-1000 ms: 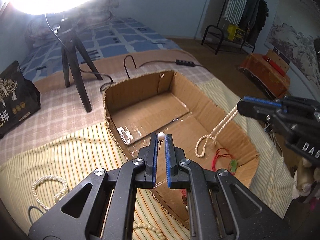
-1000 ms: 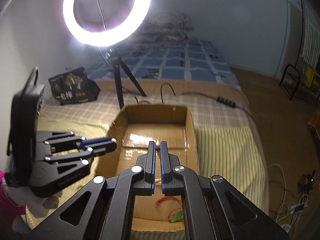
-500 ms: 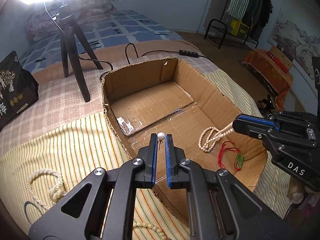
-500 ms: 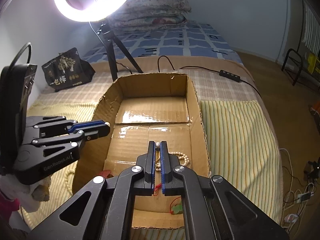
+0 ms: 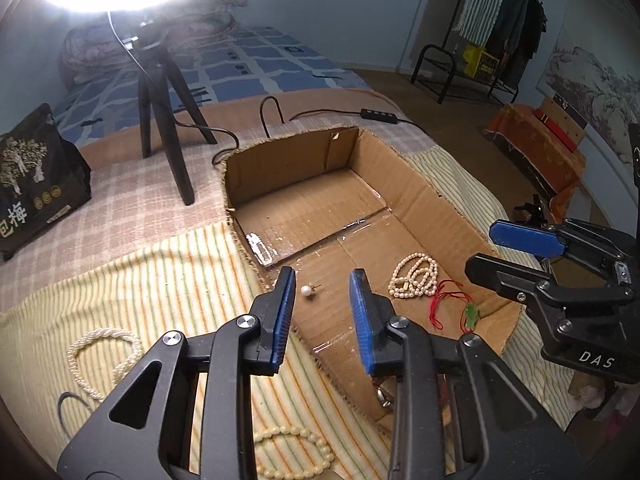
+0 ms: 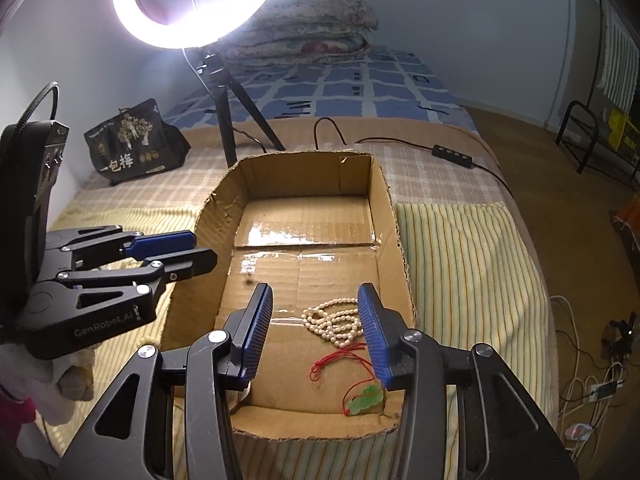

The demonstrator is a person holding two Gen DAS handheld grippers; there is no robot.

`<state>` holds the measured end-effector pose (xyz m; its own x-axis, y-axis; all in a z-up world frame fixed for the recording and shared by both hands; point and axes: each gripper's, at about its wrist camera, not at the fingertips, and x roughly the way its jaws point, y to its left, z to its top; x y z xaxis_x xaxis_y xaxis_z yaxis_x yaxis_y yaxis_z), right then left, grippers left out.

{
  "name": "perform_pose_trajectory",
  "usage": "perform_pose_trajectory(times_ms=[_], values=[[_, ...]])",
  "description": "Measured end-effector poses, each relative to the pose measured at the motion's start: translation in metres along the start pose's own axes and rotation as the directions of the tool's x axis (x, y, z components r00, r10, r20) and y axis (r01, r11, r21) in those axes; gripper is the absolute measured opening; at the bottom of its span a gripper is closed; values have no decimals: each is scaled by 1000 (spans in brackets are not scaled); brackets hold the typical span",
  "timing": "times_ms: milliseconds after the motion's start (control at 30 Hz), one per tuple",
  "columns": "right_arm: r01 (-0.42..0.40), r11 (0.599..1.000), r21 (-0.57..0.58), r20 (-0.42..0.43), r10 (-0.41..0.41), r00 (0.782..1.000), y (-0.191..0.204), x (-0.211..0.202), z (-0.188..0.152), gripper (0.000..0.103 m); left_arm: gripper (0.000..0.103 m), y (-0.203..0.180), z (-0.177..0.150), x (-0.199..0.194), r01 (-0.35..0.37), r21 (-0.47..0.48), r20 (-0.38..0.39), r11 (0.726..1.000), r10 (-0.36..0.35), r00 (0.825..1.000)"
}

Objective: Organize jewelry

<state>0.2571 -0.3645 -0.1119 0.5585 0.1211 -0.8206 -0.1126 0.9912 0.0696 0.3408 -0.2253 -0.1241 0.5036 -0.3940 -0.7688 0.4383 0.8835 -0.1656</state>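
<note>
L gripper (image 5: pixel 322 286), bottom centre of the left wrist view, has its blue pads spread wide w/ nothing between them; a single pearl earring (image 5: pixel 307 290) lies on the box floor just inside the left pad, not touching either. R gripper (image 6: pixel 316 304), bottom centre of its own view, is likewise released, pads wide apart & empty; it also shows at the right edge of the left wrist view, over the box's right wall. Between the R pads, lower in frame, sits a pile of pearl necklace (image 6: pixel 334 320) on the cardboard, and just below it a red cord w/ a green pendant (image 6: pixel 362 398) near the box's near wall. All three pieces lie in the near half of the open cardboard box (image 6: pixel 384 184), whose far half is bare taped cardboard. Box rests on a striped yellow cloth (image 6: pixel 472 264) over the bed. Outside the box, lower left of the left wrist view: a white pearl strand (image 5: pixel 104 354) coiled on the cloth, and a cream bead bracelet (image 5: pixel 296 450) at bottom centre, partly hidden by the gripper body. Upper part of both views: ring light (image 6: pixel 200 4) on a black tripod (image 6: pixel 236 100), w/ a black printed bag (image 6: pixel 134 142) at left.
</note>
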Motion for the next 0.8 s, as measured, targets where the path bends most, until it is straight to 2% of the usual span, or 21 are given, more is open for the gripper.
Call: perform_pose_trajectory(times_ms=[200,300,433,500,533,567,633,667,733,800], values=[[1,1000,-13,12,-1,1000,11,-14,-1,43,27,6,-2,-24,-15,-6,29,1000,15,999],[-5,1000,-26,17,5,1000,19,-21,-1,49,27,10,-5,-39,-21,-16,47,1000,22,999],[-20,999,-48,21,21,1000,33,-34,0,50,27,17,-12,-61,-37,-7,70,999,38,997],[-37,998,-60,16,38,999,40,-40,-1,57,27,21,-17,-72,-52,5,78,999,52,996],[-50,996,-75,12,51,999,46,-44,-1,65,27,24,-20,-78,-63,11,81,998,62,995],[-53,995,-89,13,54,998,51,-48,-2,69,27,28,-22,-83,-73,14,84,997,71,994],[-36,993,-117,16,38,999,62,-54,-4,70,28,36,-29,-94,-88,16,90,996,86,992],[-28,991,-129,16,31,999,66,-56,-5,70,29,44,-34,-101,-97,6,97,995,96,991],[-29,987,-159,11,31,999,78,-60,-8,70,45,57,-45,-113,-101,-18,103,995,102,989],[-38,983,-177,6,39,999,86,-63,-9,70,47,70,-55,-122,-114,-30,104,993,117,988]])
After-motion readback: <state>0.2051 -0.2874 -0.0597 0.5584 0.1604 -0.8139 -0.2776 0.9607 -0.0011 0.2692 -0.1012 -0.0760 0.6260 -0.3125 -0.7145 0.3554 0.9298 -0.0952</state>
